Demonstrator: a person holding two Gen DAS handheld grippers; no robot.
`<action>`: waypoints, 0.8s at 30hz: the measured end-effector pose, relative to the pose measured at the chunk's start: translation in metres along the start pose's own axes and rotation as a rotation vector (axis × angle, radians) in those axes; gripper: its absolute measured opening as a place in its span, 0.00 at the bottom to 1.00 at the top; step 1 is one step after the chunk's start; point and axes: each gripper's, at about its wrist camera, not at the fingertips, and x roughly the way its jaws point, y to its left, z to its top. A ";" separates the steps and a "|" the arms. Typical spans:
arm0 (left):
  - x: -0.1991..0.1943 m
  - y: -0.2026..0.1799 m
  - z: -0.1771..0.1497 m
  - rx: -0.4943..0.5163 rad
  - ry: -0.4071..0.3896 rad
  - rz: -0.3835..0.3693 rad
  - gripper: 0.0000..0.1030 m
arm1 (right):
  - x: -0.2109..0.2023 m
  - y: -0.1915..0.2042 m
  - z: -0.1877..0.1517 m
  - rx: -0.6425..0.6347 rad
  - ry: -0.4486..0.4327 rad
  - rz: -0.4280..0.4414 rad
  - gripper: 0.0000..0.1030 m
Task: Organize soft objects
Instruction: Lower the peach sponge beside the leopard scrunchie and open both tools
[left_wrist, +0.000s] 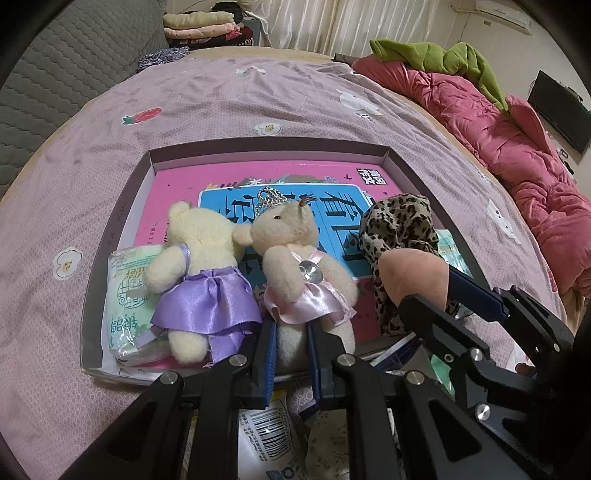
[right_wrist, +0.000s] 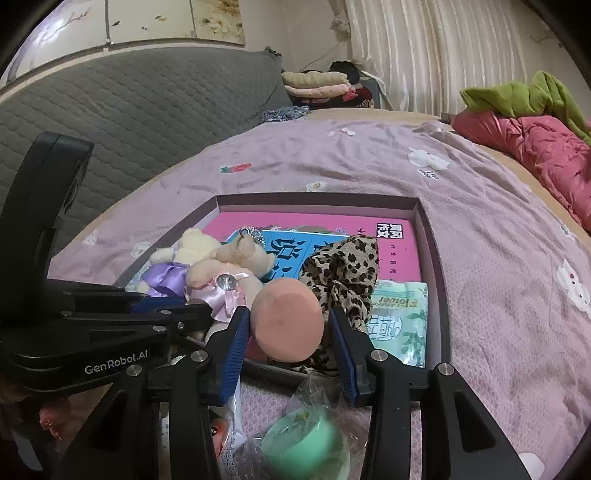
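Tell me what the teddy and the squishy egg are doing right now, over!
Left tongs shut on pink-dress teddy, in box. Right tongs around peach sponge egg, grip unclear. Leopard cloth right behind egg.

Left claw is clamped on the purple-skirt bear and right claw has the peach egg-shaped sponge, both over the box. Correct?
Not quite. The left claw is clamped on the pink-dress bear with the tiara, not the purple-skirt bear, which lies free beside it; the left wrist view shows this. The rest holds: the right claw has the peach sponge, both over the box.
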 end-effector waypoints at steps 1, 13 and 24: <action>0.000 0.000 0.000 -0.001 0.001 0.000 0.15 | -0.001 0.000 0.000 0.001 -0.004 -0.001 0.44; 0.000 -0.003 -0.001 0.018 0.001 0.006 0.15 | -0.007 0.002 -0.001 0.001 -0.019 0.003 0.49; -0.006 -0.010 -0.001 0.050 -0.003 0.002 0.18 | -0.024 0.000 0.000 0.021 -0.080 0.002 0.57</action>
